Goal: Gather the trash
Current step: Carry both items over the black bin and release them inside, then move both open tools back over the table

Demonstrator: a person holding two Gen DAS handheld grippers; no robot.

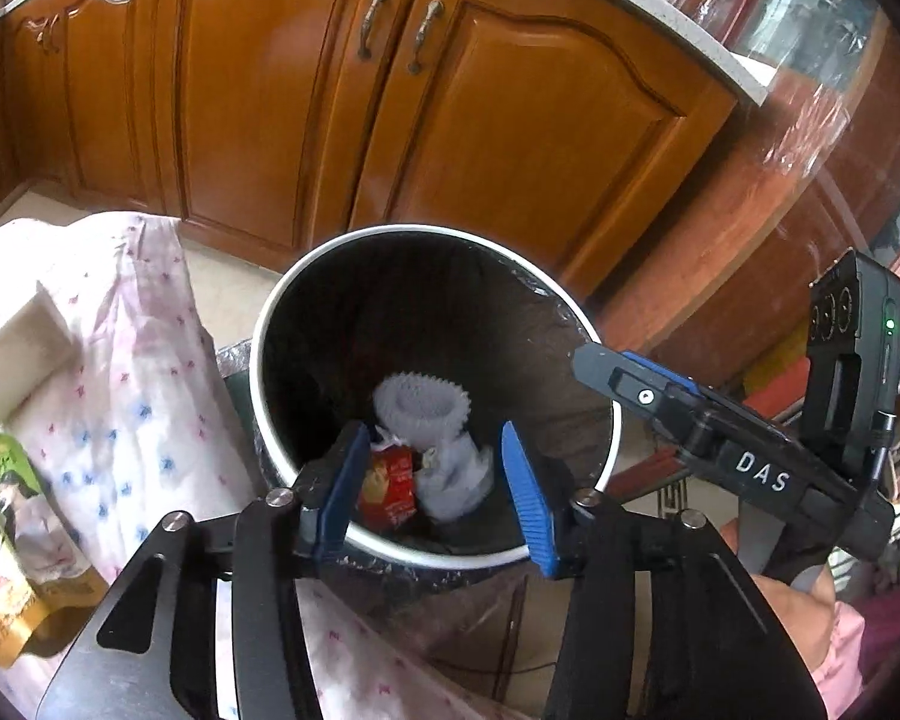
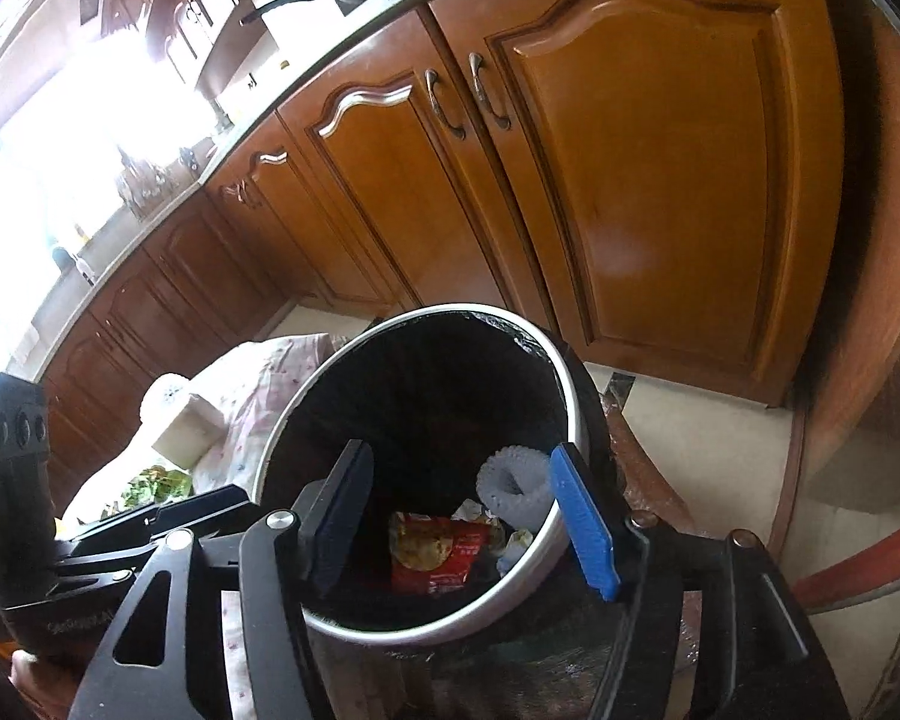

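Note:
A round trash bin [image 1: 282,312] with a white rim and black liner stands on the floor; it also shows in the right wrist view [image 2: 561,384]. Inside lie a red snack wrapper [image 1: 387,483], a white foam net sleeve [image 1: 423,405] and crumpled paper. The wrapper [image 2: 441,555] and sleeve [image 2: 513,483] show in the right wrist view too. My left gripper [image 1: 435,489] is open and empty above the bin's mouth. My right gripper [image 2: 468,516] is open and empty above the bin as well; its body shows at the right of the left wrist view [image 1: 750,456].
A table with a floral cloth [image 1: 120,360] stands left of the bin, bearing a white sponge block [image 1: 21,354] and a green snack bag [image 1: 12,516]. Wooden cabinet doors [image 1: 258,96] stand behind the bin. A wooden table edge [image 2: 858,576] is at right.

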